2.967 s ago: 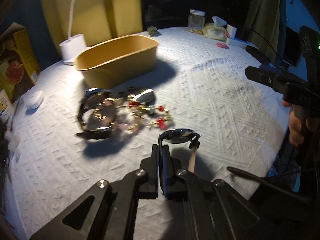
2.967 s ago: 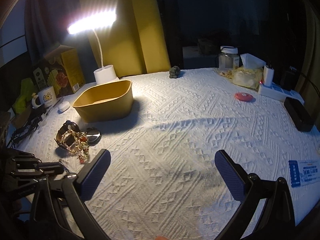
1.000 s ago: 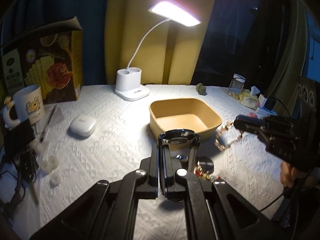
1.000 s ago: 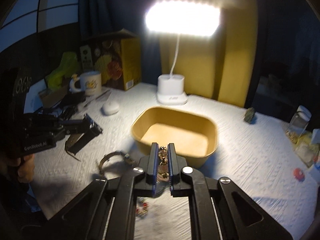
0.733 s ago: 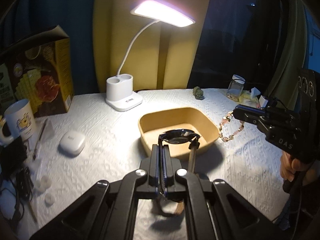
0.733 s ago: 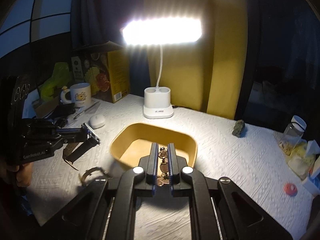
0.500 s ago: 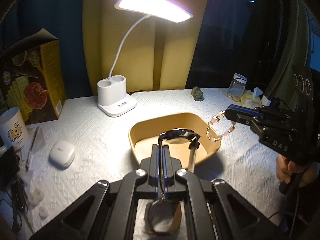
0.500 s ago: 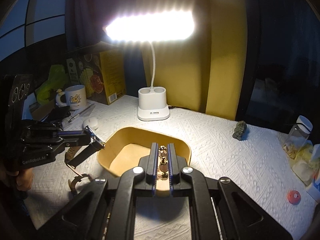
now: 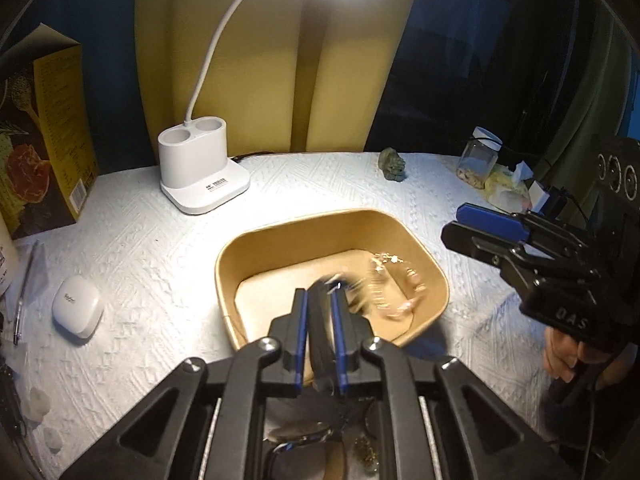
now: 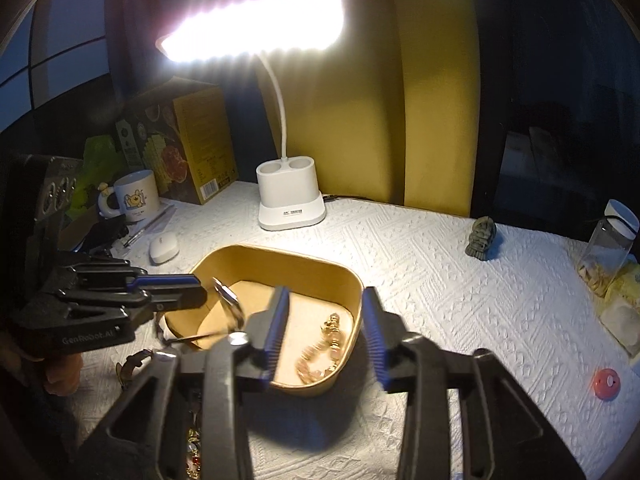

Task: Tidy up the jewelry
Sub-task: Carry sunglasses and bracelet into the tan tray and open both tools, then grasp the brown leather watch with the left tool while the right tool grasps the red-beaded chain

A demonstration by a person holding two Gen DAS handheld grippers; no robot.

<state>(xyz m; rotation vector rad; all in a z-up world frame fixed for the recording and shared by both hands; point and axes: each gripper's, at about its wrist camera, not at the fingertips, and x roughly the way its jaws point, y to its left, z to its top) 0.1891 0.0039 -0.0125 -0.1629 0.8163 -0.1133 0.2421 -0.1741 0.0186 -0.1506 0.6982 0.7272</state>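
In the tan oval tray (image 10: 344, 276), a gold beaded bracelet (image 10: 320, 354) now lies, dropped by the right gripper (image 10: 324, 334), jaws spread. The left gripper (image 9: 319, 328) still clenches a dark-strapped wristwatch (image 9: 320, 344), due next.

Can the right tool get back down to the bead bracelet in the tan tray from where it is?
Probably yes. The right tool is open above the tan tray, with the bead bracelet uncovered below; the left tool, gripping the watch, sits at the far rim.
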